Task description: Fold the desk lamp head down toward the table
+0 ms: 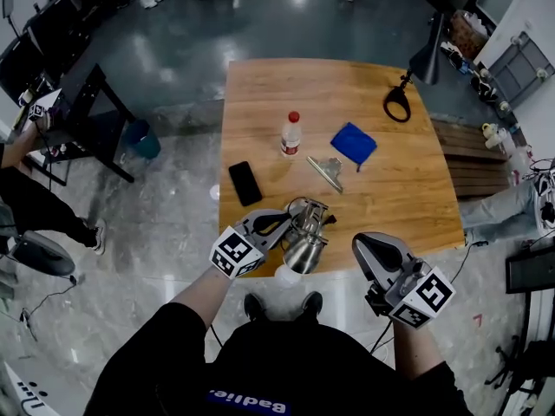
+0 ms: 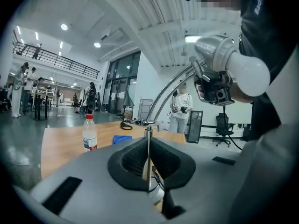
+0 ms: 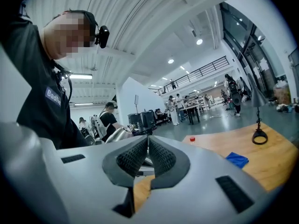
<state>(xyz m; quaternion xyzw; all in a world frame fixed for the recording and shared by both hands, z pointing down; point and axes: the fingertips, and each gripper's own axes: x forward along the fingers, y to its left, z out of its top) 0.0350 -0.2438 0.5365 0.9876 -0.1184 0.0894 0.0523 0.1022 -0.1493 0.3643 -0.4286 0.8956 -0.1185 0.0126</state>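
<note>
A silver desk lamp stands at the table's near edge. Its cone head with a white bulb hangs low over the edge. My left gripper is shut on the lamp's thin metal rod, which runs up the seam between the pads. In the left gripper view the curved arm rises to the lamp head at upper right. My right gripper hovers just right of the lamp, shut and empty. In the right gripper view the lamp head shows beyond the right gripper.
On the wooden table lie a water bottle, a blue cloth, a black phone and a small metal piece. A black lamp stands at the far right corner. People stand around the hall.
</note>
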